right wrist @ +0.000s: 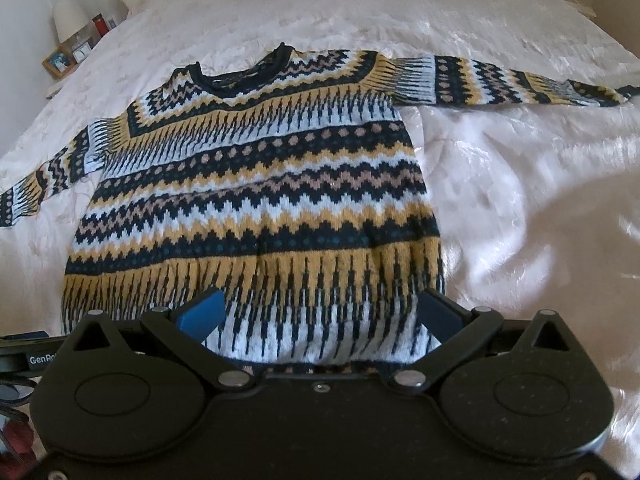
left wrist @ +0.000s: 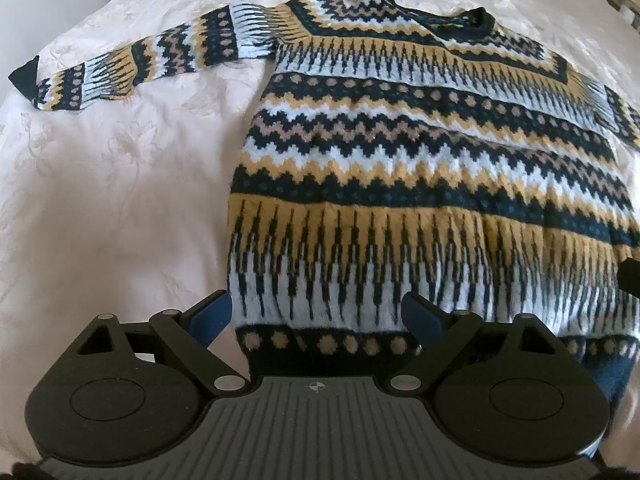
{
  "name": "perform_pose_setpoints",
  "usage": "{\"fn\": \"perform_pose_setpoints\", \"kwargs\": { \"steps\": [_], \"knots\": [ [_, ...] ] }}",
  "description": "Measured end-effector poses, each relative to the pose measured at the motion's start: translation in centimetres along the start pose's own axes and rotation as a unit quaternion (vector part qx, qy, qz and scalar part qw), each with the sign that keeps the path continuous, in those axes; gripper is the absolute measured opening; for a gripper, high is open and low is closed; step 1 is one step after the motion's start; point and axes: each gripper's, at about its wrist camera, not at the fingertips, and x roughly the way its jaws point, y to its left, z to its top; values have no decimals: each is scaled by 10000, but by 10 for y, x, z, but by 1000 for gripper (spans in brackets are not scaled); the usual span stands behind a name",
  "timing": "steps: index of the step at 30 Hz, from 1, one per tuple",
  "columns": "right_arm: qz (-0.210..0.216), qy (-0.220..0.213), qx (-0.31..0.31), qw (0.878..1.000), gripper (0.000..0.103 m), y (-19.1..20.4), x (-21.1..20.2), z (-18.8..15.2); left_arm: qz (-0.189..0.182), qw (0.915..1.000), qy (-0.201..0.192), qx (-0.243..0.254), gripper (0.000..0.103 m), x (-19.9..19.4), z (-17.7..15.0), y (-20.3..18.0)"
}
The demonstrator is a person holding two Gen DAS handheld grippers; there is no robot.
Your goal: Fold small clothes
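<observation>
Sweater point(left wrist: 420, 168) lies flat on bed point(left wrist: 120, 184), sleeves spread. Left gripper point(left wrist: 316, 314) and right gripper point(right wrist: 320, 312) hover over near hem, fingers point(left wrist: 212, 314) spread wide, gripping nothing. Best pinch both hem corners together, lift evenly.

— How does the left gripper point(left wrist: 316, 316) stand?
— Tilted steeply downward, its jaws spread wide. The two blue pads point(left wrist: 212, 316) sit far apart, one out at each side of the black body, and nothing is pressed between them.
— And the right gripper point(right wrist: 320, 316)?
— Much the same pose: pitched down, jaws wide, the blue pads point(right wrist: 202, 316) well clear of each other, with no squeeze on anything.
— Do the two show up in each other's views?
— Off the right gripper's left side, a dark piece of the other tool shows at the edge of the view. Off the left gripper's right side, a small black part pokes in.
</observation>
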Motion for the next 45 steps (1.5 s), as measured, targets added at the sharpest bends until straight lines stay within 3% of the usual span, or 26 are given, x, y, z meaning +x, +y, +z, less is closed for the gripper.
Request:
{"fn": "perform_pose_setpoints", "kwargs": {
  "steps": [18,23,26,31,35,38,41,43,45],
  "knots": [
    [-22,-172,-45,9998,102,0,15,30,-38,9998,-193,-60,92,6,31,3],
    [-20,-497,-2,9988,102,-7,12,45,-114,9975,-662,-203,90,-5,52,8],
    [-54,-921,-3,9957,102,-12,4,56,-188,9930,-1125,-317,90,-17,69,12],
    [-68,-1850,-75,9827,102,-28,-10,76,-217,9784,-2028,-343,90,-38,98,13],
    [-73,-2258,-271,9738,102,-44,-11,96,-264,9672,-2505,-325,90,-39,121,11],
    [-81,-2383,-340,9706,102,-56,-7,111,-491,9598,-2737,-372,90,-33,136,12],
    [10,-2244,-189,9743,102,-74,4,123,-812,9550,-2817,-453,90,-23,145,13],
    [-1,-2084,42,9780,102,-88,14,130,-934,9551,-2776,-450,90,-13,151,10],
    [-37,-1882,222,9819,102,-103,25,134,-821,9582,-2714,-392,90,-4,155,5]
  ]
}}
